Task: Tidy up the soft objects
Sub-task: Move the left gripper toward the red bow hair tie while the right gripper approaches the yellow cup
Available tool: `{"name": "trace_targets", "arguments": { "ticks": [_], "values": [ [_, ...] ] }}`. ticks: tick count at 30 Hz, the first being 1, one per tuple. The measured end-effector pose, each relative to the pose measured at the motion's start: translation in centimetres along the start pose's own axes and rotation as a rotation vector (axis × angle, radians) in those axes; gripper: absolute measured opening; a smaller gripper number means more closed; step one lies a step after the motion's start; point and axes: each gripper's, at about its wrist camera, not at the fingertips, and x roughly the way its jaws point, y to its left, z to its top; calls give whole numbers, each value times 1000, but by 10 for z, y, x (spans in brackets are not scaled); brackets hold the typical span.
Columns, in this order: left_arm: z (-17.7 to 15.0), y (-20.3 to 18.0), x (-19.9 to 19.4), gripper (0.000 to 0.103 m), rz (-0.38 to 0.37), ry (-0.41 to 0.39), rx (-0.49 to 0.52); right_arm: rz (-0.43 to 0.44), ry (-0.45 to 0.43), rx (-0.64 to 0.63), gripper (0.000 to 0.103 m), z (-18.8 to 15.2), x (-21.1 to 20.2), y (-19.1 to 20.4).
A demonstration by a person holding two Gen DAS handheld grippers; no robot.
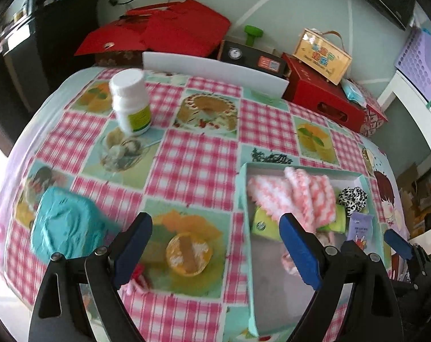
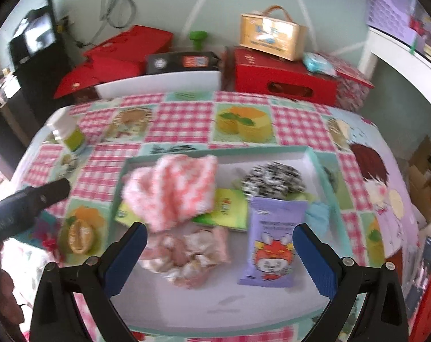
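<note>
Tray: shallow mint-edged tray (image 2: 320,156) sits on the counter (image 1: 192,165), toward its right side; judged the collecting spot, since the soft things are gathered inside it.
Pink knit: fluffy pink-and-white knit piece (image 2: 172,191) heaped at the tray's far left, lying over a green packet (image 2: 229,208); looks limp and bunched.
Scrunchies: black-and-white one (image 2: 272,182) at the far right of the tray, pale pink one (image 2: 187,253) in the near half.
Purple packet: flat pouch (image 2: 272,245) in the tray, right of the pink scrunchie.
Teal bundle: crumpled teal cloth (image 1: 67,225) outside the tray, on the counter's left; probably next to be gathered.
Left claw: left claw (image 1: 215,245) spread wide, empty, hanging over bare cloth between bundle and tray.
Right claw: right claw (image 2: 221,250) wide, nothing pinched, above the tray's near half.
Bottle: white bottle (image 1: 131,99) upright, well apart.
</note>
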Motion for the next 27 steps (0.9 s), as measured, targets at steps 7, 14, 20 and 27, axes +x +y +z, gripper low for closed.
{"name": "trace_targets", "arguments": {
  "ticks": [7,14,20,27],
  "values": [
    [-20,27,-15,91,-6,-9,-62,55,-24,-66,103,-2,-2,25],
    [-36,58,-24,91,26,-6,-127,115,-42,-110,103,-5,-2,42],
    [-50,74,-23,90,39,14,-169,180,-41,-178,103,-11,1,67],
    [-67,96,-13,86,70,38,-260,276,-24,-238,103,-21,7,93]
  ]
}}
